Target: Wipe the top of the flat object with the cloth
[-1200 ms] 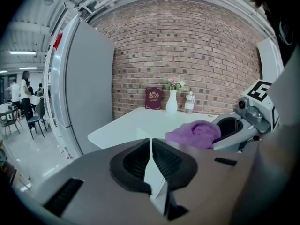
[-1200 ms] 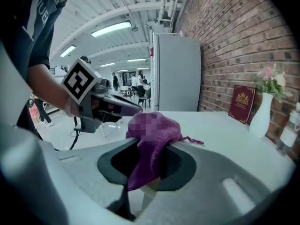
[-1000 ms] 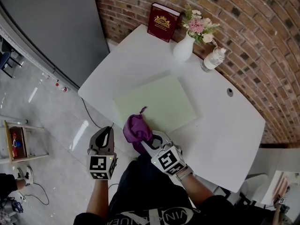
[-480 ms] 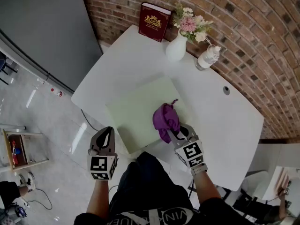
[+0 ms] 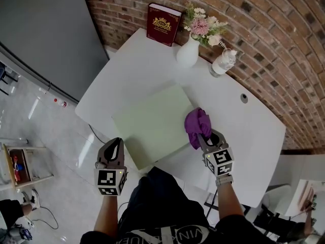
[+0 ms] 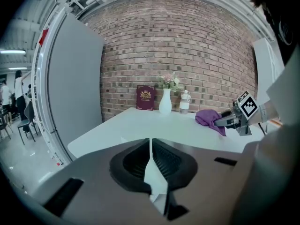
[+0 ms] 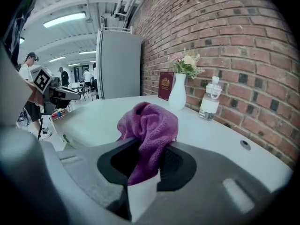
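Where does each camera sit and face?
Head view: on the head, steeply down at table, mat, left gripper, right gripper, forearms.
Left gripper view: on left gripper, off the table's edge, facing the wall; shut jaws show.
Right gripper view: on right gripper, over the table, facing the vase; jaws grip cloth.
Both share vase and book.

On my table (image 5: 254, 131), the board (image 5: 152, 123) lies central, the cloth (image 5: 197, 125) at its right edge in my right tool (image 5: 205, 139). The book (image 5: 163, 18), vase (image 5: 187, 52) and bottle (image 5: 222, 62) line the far side, left to right; my left tool (image 5: 114, 149) hangs beyond the near edge.
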Tool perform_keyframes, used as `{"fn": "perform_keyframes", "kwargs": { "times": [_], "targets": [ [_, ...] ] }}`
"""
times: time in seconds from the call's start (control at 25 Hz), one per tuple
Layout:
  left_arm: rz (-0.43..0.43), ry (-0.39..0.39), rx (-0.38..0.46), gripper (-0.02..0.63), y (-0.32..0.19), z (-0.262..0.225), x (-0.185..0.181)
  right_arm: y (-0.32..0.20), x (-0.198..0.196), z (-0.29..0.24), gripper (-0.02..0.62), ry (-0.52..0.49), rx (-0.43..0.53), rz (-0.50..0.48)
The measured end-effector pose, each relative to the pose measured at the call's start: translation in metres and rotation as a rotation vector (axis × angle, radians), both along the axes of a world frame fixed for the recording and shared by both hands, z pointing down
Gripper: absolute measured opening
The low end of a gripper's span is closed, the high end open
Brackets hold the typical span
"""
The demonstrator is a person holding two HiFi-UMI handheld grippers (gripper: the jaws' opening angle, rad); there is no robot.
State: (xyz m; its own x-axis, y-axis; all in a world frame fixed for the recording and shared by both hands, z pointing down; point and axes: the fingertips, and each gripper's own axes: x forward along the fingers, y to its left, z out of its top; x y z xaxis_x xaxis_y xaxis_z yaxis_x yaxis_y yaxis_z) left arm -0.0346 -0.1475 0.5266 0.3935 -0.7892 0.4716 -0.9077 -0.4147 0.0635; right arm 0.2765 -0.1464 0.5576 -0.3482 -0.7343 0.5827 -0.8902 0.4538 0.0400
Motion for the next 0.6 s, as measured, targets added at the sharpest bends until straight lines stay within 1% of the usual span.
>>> {"fn": "perform_keyframes", "kwargs": {
  "times": [0.12, 0.28, 0.44, 0.6],
  "targets": [
    [0.000, -0.002, 0.000, 0.023, -0.003, -0.002, 0.002, -0.003, 0.008, 0.000, 0.097, -0.008, 0.002, 0.023],
    [0.000, -0.006, 0.032, 0.023, -0.011, -0.009, 0.005, -0.007, 0.016, 0.001, 0.097, -0.045, 0.000, 0.062],
    [0.004, -0.017, 0.015, 0.023, -0.017, -0.012, 0.006, -0.011, 0.021, 0.001, 0.097, -0.052, -0.001, 0.082],
    [0.007, -0.021, 0.066, 0.023, -0.031, -0.027, 0.011, -0.016, 0.035, 0.000, 0.097, -0.038, 0.000, 0.109]
  ]
}}
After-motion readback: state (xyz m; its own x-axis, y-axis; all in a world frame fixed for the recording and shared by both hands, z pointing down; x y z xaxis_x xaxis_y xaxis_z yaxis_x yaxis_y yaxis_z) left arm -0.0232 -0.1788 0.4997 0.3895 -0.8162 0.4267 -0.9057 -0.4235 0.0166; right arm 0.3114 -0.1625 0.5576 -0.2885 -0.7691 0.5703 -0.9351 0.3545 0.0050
